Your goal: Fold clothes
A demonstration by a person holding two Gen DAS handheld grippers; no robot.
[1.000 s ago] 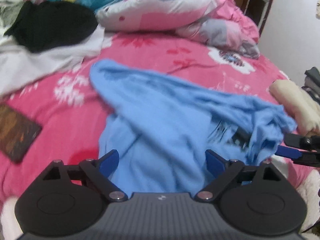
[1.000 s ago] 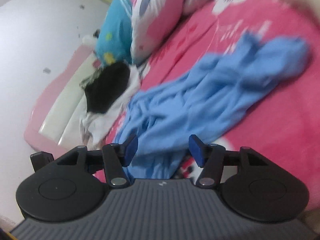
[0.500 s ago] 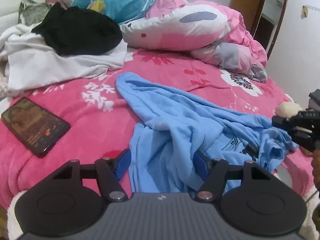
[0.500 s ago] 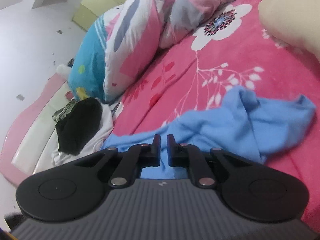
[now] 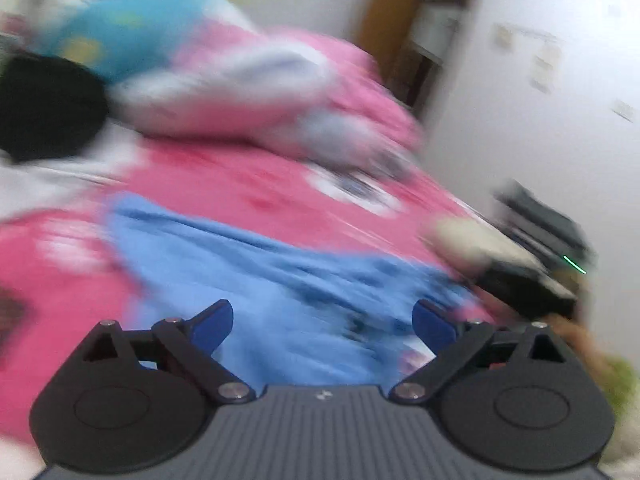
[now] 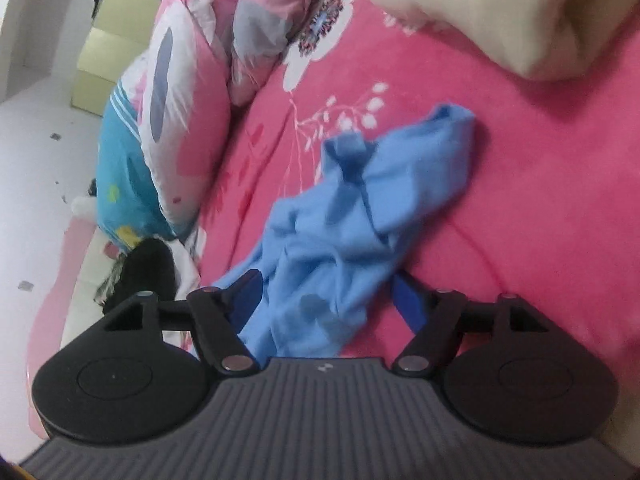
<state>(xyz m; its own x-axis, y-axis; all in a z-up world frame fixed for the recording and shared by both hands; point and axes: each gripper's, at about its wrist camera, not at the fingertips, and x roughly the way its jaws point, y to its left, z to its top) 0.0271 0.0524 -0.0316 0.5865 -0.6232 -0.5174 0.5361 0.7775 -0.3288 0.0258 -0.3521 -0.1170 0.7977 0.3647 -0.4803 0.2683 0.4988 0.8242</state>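
Note:
A light blue shirt (image 5: 280,280) lies crumpled on the pink floral bedspread (image 5: 248,196). The left wrist view is heavily blurred by motion. My left gripper (image 5: 322,322) is open, its blue pads just above the near part of the shirt. In the right wrist view the shirt (image 6: 360,216) lies bunched on the bedspread (image 6: 540,200). My right gripper (image 6: 328,300) is open, with shirt cloth lying between its spread fingers. The right gripper also shows as a dark shape at the right of the left wrist view (image 5: 524,292).
Pink and white pillows (image 6: 188,100) and a blue plush (image 6: 116,168) lie at the head of the bed. A black garment on white cloth (image 5: 44,108) sits at the left. A cream folded garment (image 6: 500,12) lies at the bed's right side. A doorway (image 5: 404,44) stands behind.
My right gripper was shut half a second ago and is open now, with the shirt cloth between its fingers. My left gripper opened wider and is moving fast, blurring its view.

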